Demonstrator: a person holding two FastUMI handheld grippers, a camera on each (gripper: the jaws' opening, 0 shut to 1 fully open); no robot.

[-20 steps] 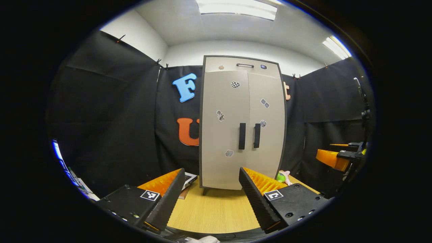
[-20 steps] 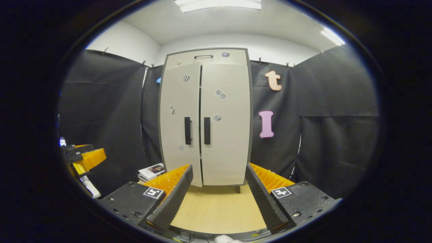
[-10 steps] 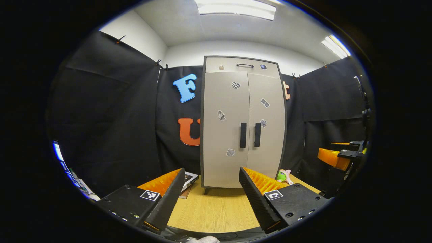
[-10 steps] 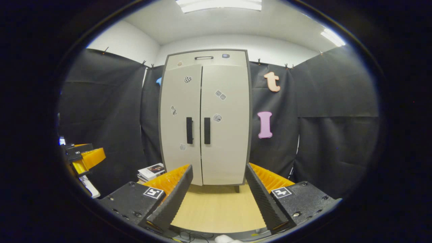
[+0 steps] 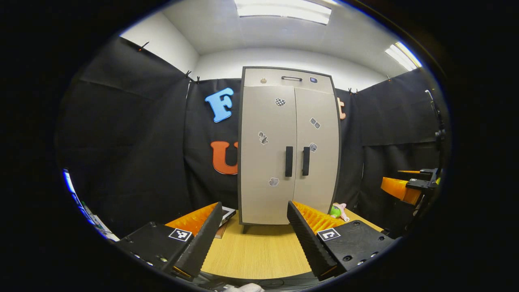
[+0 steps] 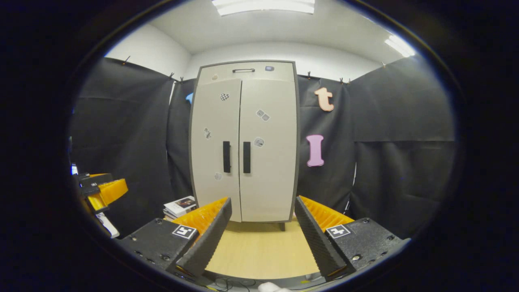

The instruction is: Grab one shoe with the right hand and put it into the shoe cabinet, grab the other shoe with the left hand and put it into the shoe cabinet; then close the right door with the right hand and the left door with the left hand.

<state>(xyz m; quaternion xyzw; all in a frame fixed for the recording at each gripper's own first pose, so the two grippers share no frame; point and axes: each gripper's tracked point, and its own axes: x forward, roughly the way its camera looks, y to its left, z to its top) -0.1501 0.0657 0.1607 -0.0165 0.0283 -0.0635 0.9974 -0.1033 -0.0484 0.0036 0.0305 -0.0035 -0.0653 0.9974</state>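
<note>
The tall beige two-door shoe cabinet (image 5: 288, 148) on the pale wooden table (image 5: 259, 253) now stands fully shut, its left door (image 6: 215, 150) no longer ajar, both grippers (image 5: 253, 239) (image 6: 261, 237) spread empty before it.

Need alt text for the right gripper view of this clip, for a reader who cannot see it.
A tall beige two-door shoe cabinet with a dark frame stands on a light wooden table, both doors closed, black handles side by side. The right gripper is open and empty in the foreground, its fingers apart. A stack of books lies left of the cabinet.
</note>
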